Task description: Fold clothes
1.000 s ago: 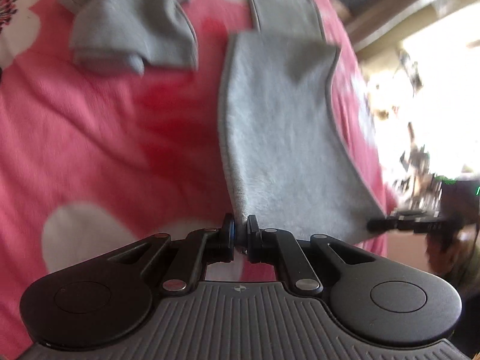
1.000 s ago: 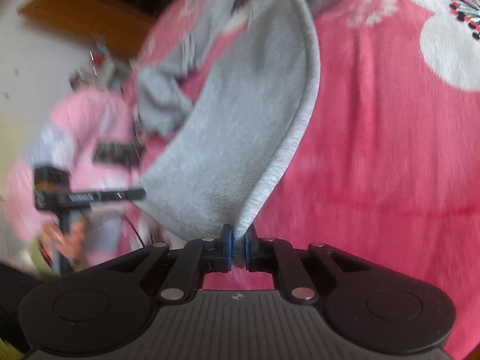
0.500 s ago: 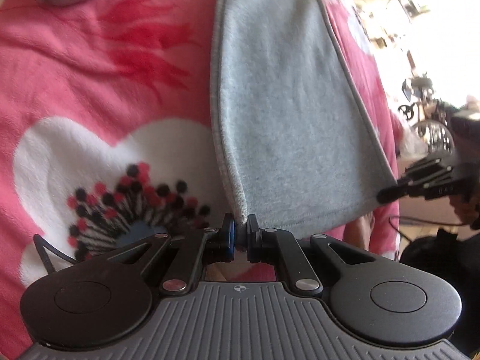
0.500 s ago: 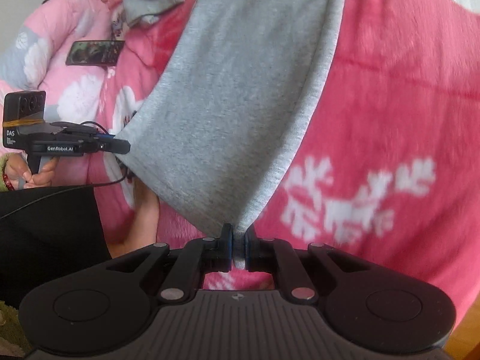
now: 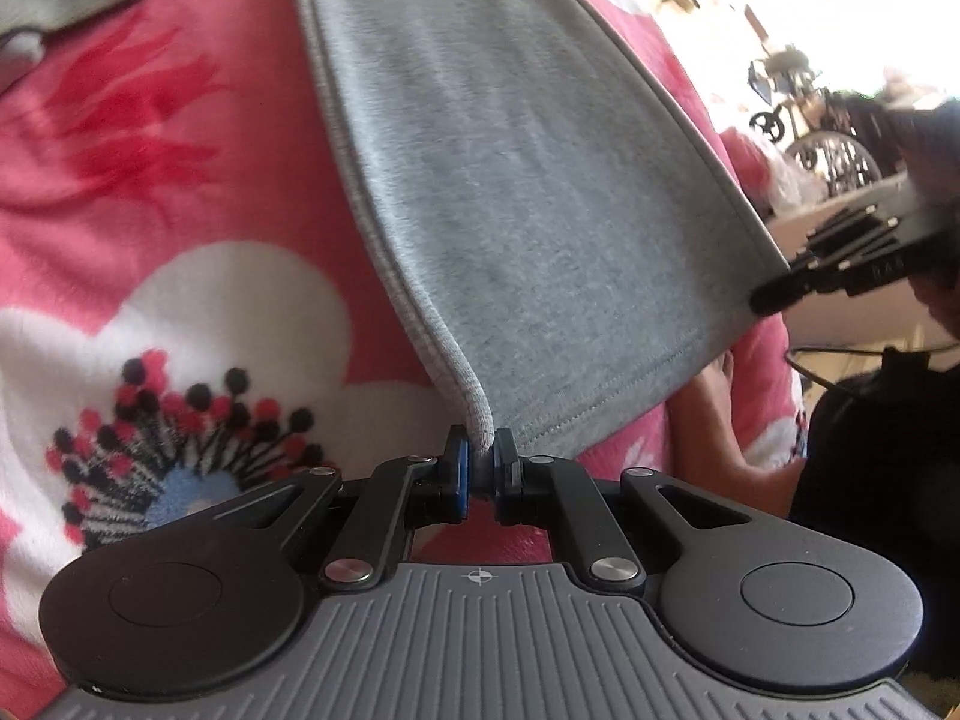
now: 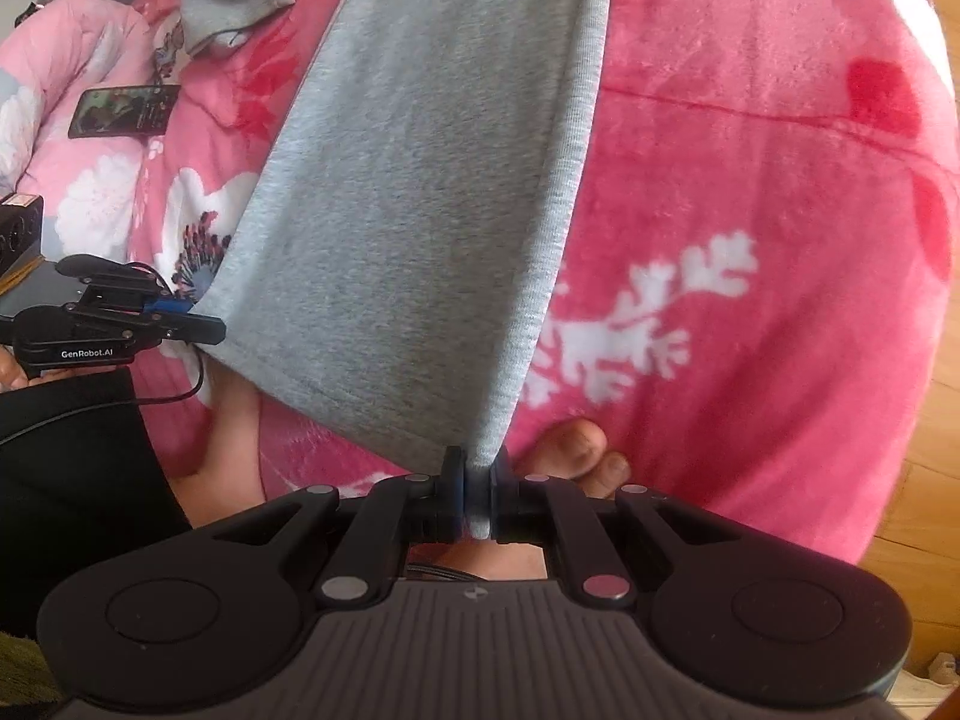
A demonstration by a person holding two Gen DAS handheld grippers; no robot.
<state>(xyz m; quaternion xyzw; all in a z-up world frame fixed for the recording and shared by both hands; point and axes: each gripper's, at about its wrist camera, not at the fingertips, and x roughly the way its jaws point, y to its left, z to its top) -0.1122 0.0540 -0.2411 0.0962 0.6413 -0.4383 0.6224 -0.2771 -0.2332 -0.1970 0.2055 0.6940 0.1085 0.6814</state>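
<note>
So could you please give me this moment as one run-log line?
step: fold, hem lifted | left gripper: shut on grey garment corner | right gripper: shut on other hem corner | surface: pink blanket | phone on bedding

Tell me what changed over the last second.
Both grippers carried the grey garment back over the pink blanket: the flower print now lies beside the left gripper, and bare toes show by the right gripper. Unchanged: each is clamped on a hem corner, cloth stretched between.
</note>
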